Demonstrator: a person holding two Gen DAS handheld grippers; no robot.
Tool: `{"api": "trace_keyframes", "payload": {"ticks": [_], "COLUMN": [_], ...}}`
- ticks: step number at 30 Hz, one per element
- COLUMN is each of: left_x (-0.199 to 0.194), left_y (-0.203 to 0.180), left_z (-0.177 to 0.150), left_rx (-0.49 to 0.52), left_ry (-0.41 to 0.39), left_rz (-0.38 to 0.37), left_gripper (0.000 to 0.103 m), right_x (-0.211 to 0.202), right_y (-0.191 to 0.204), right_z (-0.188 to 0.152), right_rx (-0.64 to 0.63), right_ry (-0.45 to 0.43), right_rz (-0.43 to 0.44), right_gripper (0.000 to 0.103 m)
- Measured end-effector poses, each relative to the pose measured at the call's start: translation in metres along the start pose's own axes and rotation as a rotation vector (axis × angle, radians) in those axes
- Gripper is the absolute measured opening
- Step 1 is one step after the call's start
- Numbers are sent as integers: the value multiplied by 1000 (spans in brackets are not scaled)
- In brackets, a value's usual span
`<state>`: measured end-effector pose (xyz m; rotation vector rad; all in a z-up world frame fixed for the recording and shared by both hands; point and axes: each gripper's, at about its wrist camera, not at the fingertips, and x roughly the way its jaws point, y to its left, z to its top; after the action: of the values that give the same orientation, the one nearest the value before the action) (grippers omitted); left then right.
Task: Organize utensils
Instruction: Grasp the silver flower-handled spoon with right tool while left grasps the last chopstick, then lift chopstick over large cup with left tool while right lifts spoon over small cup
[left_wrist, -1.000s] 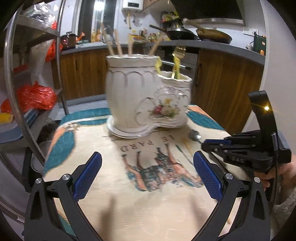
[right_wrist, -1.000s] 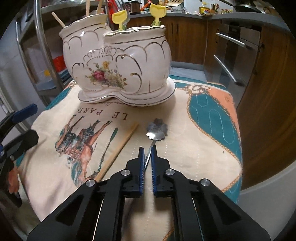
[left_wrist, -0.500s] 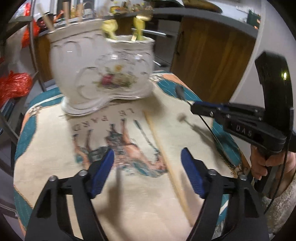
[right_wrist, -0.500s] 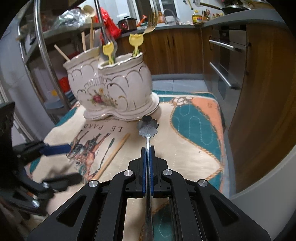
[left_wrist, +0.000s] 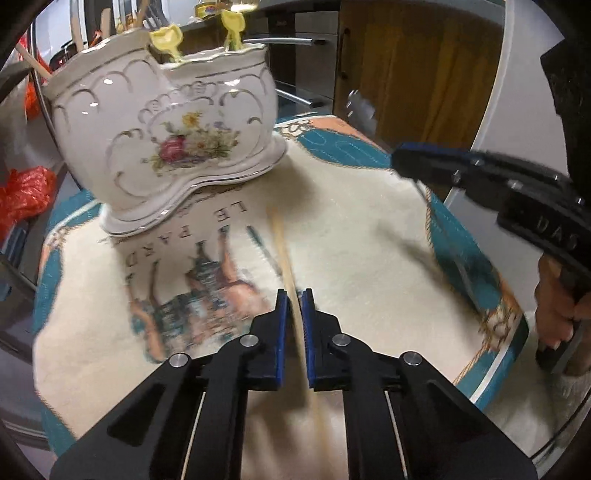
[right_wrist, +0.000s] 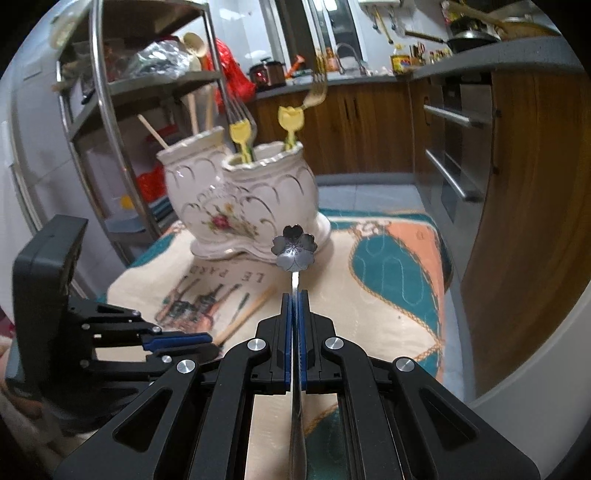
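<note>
Chopstick (left_wrist: 282, 240) lies on the cloth-covered bench (left_wrist: 354, 229), its near end between the left gripper (left_wrist: 294, 314) fingers, which sit close on either side; contact is unclear. Beyond stands the flowered holder (left_wrist: 166, 136). Right gripper (right_wrist: 294, 310) fingers are clamped on a spoon (right_wrist: 294, 246), raised above the bench.

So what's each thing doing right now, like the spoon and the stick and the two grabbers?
Right gripper: shut on the flower spoon.
Flower spoon: lifted off the cloth, bowl pointing at the holder.
Left gripper: nearly shut around the chopstick; grip unclear.
Chopstick: lying on the cloth.
Ceramic holder: upright on the cloth.
Yellow tulip forks: standing in the holder's front cup.
Cloth: spread flat over the table.
</note>
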<state>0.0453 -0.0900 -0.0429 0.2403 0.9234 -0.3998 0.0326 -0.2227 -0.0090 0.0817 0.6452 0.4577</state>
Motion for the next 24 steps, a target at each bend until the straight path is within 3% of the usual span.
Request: {"api": "trace_keyframes", "payload": {"ticks": [6, 10, 20, 24], "left_x": [-15, -17, -11, -19], "left_y": [18, 25, 31, 31], "left_z": [-15, -17, -9, -14], "left_rx": [71, 55, 10, 46], "left_ry": [70, 82, 29, -49], "left_rz": [-10, -36, -44, -38], "left_gripper": [6, 7, 6, 6], "right_x": [-5, -7, -18, -30], "right_y": [6, 11, 28, 30], "right_z": [2, 3, 3, 6], "right_rx": [-15, -30, -78, -79], "right_ry": [-39, -63, -160, -235], "right_rz": [1, -3, -15, -22], "right_gripper": [4, 4, 4, 4]}}
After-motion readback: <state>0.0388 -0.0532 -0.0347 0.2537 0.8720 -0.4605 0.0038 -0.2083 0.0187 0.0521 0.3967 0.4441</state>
